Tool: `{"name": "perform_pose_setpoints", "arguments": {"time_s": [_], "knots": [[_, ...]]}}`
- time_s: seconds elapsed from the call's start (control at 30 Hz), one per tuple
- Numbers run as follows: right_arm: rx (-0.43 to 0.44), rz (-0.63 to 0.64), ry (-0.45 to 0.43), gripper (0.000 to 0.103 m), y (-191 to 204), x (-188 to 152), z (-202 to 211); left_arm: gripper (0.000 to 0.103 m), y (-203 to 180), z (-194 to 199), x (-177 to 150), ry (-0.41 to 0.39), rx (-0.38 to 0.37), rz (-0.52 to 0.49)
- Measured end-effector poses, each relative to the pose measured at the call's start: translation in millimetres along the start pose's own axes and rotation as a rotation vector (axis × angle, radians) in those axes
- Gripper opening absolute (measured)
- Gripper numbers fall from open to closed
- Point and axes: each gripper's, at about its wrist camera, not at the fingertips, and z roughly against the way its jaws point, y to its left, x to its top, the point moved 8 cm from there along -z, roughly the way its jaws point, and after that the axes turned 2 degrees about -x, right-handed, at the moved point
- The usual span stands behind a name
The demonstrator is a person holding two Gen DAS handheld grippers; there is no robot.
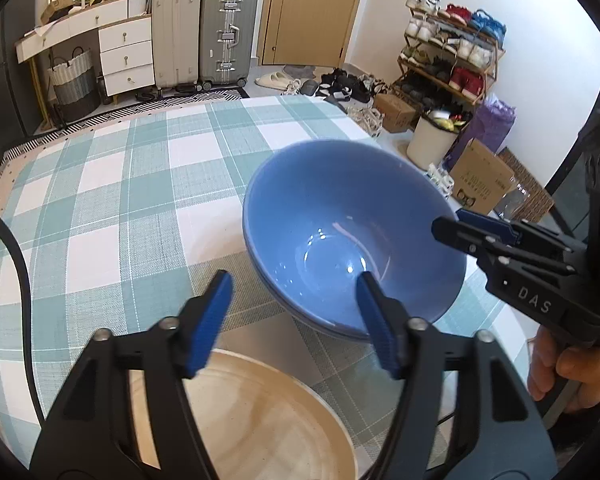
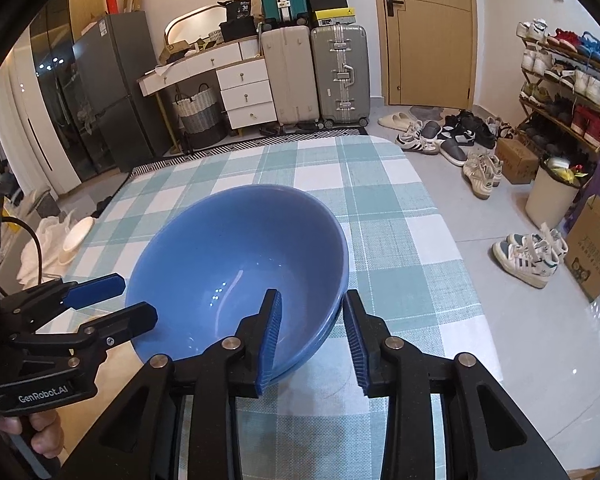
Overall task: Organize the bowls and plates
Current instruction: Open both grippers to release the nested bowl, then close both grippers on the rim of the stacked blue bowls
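On the surface (image 1: 112, 184) with its green and white checked cloth sit two round blue bowls (image 1: 340, 232), one stacked inside the other, near a big tan plate (image 1: 260, 420). The left gripper (image 1: 294, 280) is open, with one finger over the bowls' rim. The right gripper (image 2: 312, 312) is open too, its fingers on each side of the rim without squeezing it.

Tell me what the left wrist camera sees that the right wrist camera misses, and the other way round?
Only the left wrist view shows the beige plate near its own tool. Only the right wrist view shows the dark fridge and the white sneakers on the floor. Both show the stacked blue bowls on the checked tablecloth, with the right tool straddling the rim, plus suitcases and the door.
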Motion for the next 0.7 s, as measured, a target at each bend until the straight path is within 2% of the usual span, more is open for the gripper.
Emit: {"name": "perform_pose_setpoints", "arguments": {"time_s": [0.03, 0.17, 0.23, 0.33, 0.4, 0.43, 0.7], "knots": [[0.001, -0.004, -0.008, 0.055, -1, 1, 2, 0.073, 0, 2, 1, -0.005, -0.012, 0.007], [0.005, -0.027, -0.04, 0.073, -6, 7, 7, 0.079, 8, 5, 8, -0.016, -0.007, 0.023], [0.016, -0.052, -0.04, 0.087, -11, 8, 6, 0.079, 13, 2, 9, -0.003, -0.013, 0.043], [0.033, -0.083, -0.04, 0.093, -18, 11, 6, 0.085, 18, -2, 11, 0.005, -0.029, 0.073], [0.034, -0.103, -0.042, 0.098, -22, 11, 4, 0.092, 22, -6, 12, 0.009, -0.035, 0.093], [0.033, -0.113, -0.041, 0.1, -24, 11, 3, 0.101, 23, -7, 12, 0.009, -0.037, 0.1], [0.042, -0.134, -0.013, 0.101, -29, 5, -13, 0.101, 30, -23, 12, 0.021, -0.04, 0.138]]}}
